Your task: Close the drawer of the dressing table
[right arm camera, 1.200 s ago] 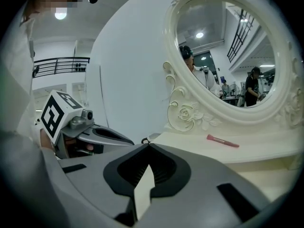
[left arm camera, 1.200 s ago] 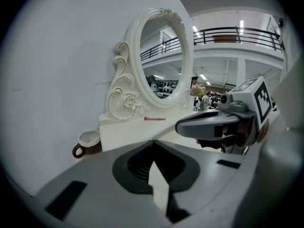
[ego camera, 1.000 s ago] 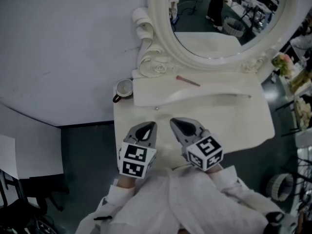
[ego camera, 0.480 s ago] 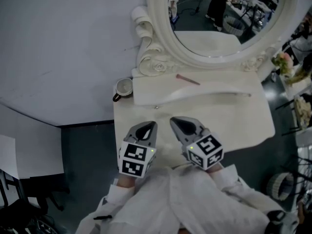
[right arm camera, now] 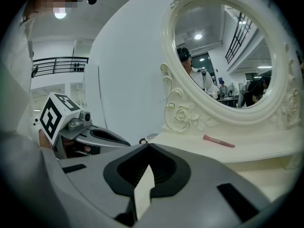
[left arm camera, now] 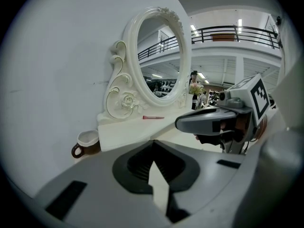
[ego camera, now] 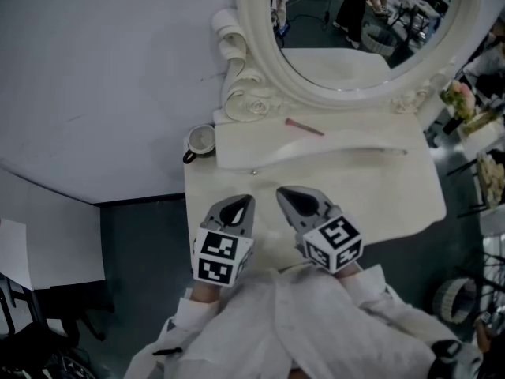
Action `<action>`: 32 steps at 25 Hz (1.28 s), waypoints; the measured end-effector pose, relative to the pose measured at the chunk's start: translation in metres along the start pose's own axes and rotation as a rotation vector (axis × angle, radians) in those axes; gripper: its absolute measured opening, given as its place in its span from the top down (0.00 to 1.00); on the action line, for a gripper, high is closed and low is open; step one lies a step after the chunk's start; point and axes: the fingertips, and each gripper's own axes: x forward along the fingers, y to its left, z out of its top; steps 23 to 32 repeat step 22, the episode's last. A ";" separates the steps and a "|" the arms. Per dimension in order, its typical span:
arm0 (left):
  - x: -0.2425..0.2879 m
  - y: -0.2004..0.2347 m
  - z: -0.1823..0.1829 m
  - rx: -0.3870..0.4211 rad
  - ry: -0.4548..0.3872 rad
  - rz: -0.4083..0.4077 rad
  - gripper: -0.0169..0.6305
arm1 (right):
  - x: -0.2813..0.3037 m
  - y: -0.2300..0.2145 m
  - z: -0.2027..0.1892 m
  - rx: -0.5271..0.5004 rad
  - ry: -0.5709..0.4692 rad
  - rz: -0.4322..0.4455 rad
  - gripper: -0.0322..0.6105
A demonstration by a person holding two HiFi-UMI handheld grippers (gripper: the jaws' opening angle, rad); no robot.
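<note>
While both grippers hover low over the near part of the desk [ego camera: 379, 196], I read the scene from the left. A cup [ego camera: 201, 142] sits at the desk's back left corner, beside the carved frame of the mirror [ego camera: 355, 22]. Next comes the left gripper [ego camera: 239, 202], jaws closed together with nothing between them. Just beside it is the right gripper [ego camera: 287, 193], likewise pressed shut and empty. Further back, a pink stick [ego camera: 304, 129] lies on the raised ledge under the mirror, and a small knob [ego camera: 253, 174] shows at the ledge's front.

The drawer itself I cannot make out. No front stands proud of the desk in any view, and the near edge is hidden under the grippers and the person's sleeves [ego camera: 316, 322]. That fits a drawer already pushed home, or one pulled out below my line of sight, so I judge the step unsettled. Any push would call for closed jaws set squarely on the drawer front and driven straight in.
</note>
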 end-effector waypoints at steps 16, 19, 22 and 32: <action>0.002 -0.004 0.001 -0.030 -0.014 -0.010 0.96 | -0.002 -0.005 -0.002 -0.005 0.004 -0.002 0.94; 0.001 -0.005 -0.002 -0.034 -0.004 -0.011 0.96 | -0.001 -0.003 -0.004 -0.011 0.009 0.002 0.94; -0.001 -0.008 -0.007 -0.040 0.026 -0.019 0.96 | -0.002 -0.002 -0.007 -0.004 0.019 -0.005 0.94; -0.001 -0.008 -0.007 -0.040 0.026 -0.019 0.96 | -0.002 -0.002 -0.007 -0.004 0.019 -0.005 0.94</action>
